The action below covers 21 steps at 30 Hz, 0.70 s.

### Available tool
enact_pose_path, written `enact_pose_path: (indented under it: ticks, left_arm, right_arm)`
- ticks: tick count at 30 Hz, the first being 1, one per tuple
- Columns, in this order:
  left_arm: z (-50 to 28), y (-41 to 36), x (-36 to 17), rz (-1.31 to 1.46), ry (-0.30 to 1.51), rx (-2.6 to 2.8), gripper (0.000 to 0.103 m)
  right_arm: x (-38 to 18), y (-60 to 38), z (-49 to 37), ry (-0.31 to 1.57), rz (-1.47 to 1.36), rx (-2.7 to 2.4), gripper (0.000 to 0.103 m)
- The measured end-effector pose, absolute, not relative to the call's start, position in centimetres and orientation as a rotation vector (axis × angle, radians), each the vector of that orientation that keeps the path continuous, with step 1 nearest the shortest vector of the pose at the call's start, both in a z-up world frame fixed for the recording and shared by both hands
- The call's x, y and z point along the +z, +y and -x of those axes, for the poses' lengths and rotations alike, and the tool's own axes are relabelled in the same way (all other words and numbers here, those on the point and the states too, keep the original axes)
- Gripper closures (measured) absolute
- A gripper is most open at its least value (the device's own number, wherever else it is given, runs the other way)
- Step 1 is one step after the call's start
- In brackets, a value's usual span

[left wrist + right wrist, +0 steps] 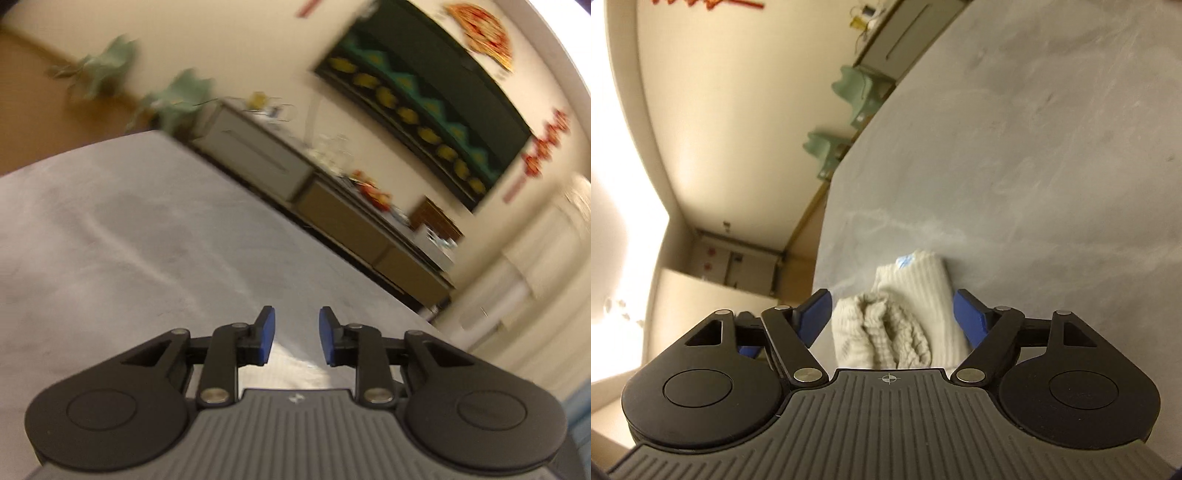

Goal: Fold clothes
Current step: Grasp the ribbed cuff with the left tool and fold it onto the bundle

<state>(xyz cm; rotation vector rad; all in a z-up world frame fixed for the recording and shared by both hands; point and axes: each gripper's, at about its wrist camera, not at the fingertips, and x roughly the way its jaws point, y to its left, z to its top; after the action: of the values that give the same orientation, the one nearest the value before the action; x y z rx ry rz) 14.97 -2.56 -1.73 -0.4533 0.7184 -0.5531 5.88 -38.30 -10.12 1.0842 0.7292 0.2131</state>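
While both grippers gape, cream knit [912, 295] lies bunched

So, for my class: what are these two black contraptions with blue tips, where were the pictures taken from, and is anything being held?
Each is a hand-held two-finger tool with a camera looking forward along its fingers. One picture comes from the left tool, the other from the right tool. Both hang over a grey surface. A cream knitted garment, bunched and partly folded, lies there between the right tool's wide-open fingers, whose blue pads stand clear of it. The left tool is open on nothing. So nothing is held.
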Motion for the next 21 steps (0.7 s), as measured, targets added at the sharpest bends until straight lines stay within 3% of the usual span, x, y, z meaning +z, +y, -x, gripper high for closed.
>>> enact_pose_path:
  ticks: [4,8,10,13,16,18,21]
  left_arm:
    - [-15.4,-1.7,-3.0,0.420,0.762,-0.557,0.078]
    - [-15.4,-3.7,-4.6,0.296,0.819,-0.588,0.078]
    - [-15.7,-5.3,-5.8,0.215,0.857,-0.560,0.078]
    - [-15.5,-5.8,-6.1,0.169,0.846,-0.528,0.076]
    - [-14.9,-4.6,-5.4,0.220,0.823,-0.518,0.066]
    - [-15.0,-4.5,-5.9,0.221,0.847,-0.513,0.060]
    - [-15.1,-5.1,-6.7,0.218,0.891,-0.529,0.056]
  right_arm:
    - [-8.2,-34.2,-6.5,0.736,-0.841,0.250,0.027]
    - [-6.7,-29.0,-7.2,0.772,-0.357,0.148,0.051]
    - [-7.8,-27.5,-7.7,0.813,-0.186,0.086,0.051]
    - [-7.9,-27.1,-7.7,0.800,-0.151,0.085,0.050]
    - [-6.2,-27.5,-7.5,0.757,-0.196,0.079,0.042]
    - [-5.6,-27.8,-7.4,0.718,-0.229,0.084,0.018]
    - [-6.6,-28.4,-7.6,0.730,-0.288,0.092,0.014]
